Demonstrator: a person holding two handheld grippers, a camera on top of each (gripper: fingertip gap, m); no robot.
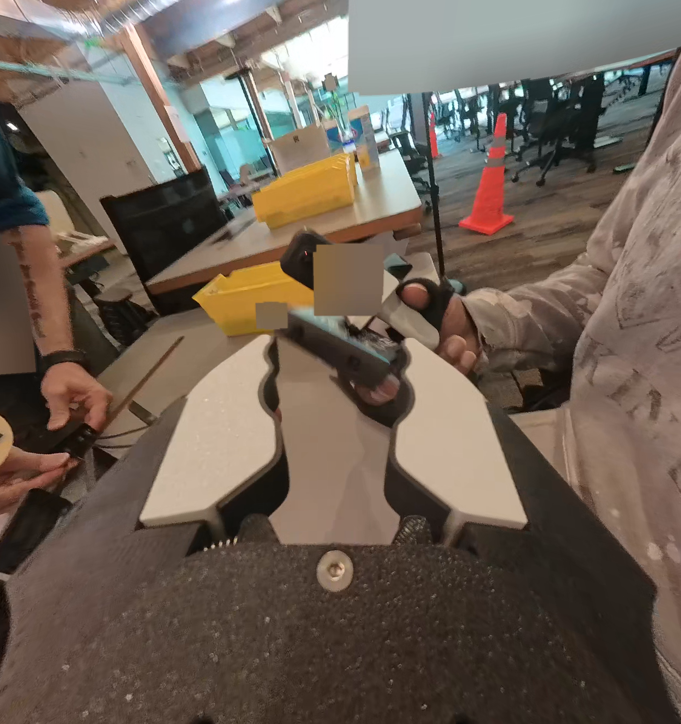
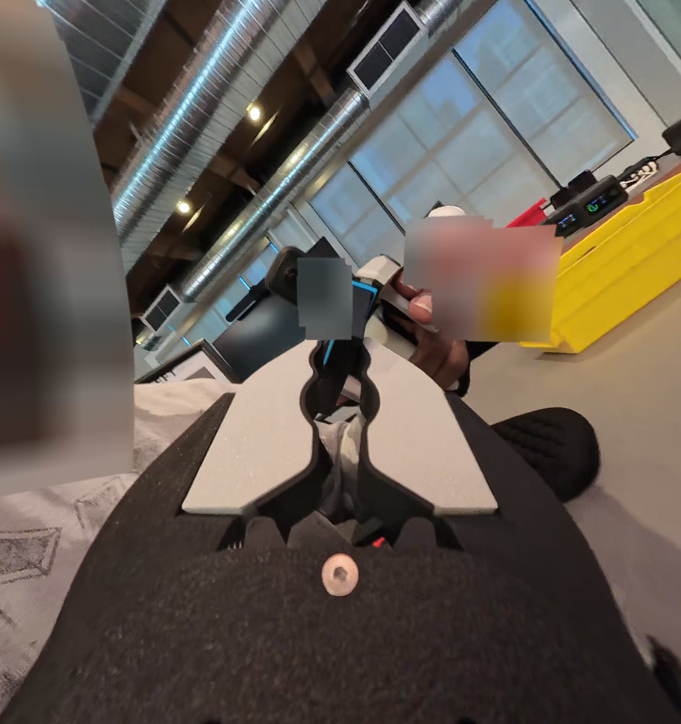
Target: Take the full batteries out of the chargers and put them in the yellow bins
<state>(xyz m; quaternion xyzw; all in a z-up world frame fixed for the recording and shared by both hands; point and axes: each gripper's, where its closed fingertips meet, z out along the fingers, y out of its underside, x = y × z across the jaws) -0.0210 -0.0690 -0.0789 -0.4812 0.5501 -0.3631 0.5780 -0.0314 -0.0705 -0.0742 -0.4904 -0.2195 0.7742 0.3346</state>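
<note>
Beyond the spread left tongs (image 1: 335, 376), yellow bins (image 1: 252, 301); right tongs (image 2: 336, 386) narrow, gripping nothing.

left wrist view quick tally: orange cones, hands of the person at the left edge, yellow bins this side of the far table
orange cones: 2
hands at the left edge: 2
yellow bin this side of the far table: 1
total: 5
</note>
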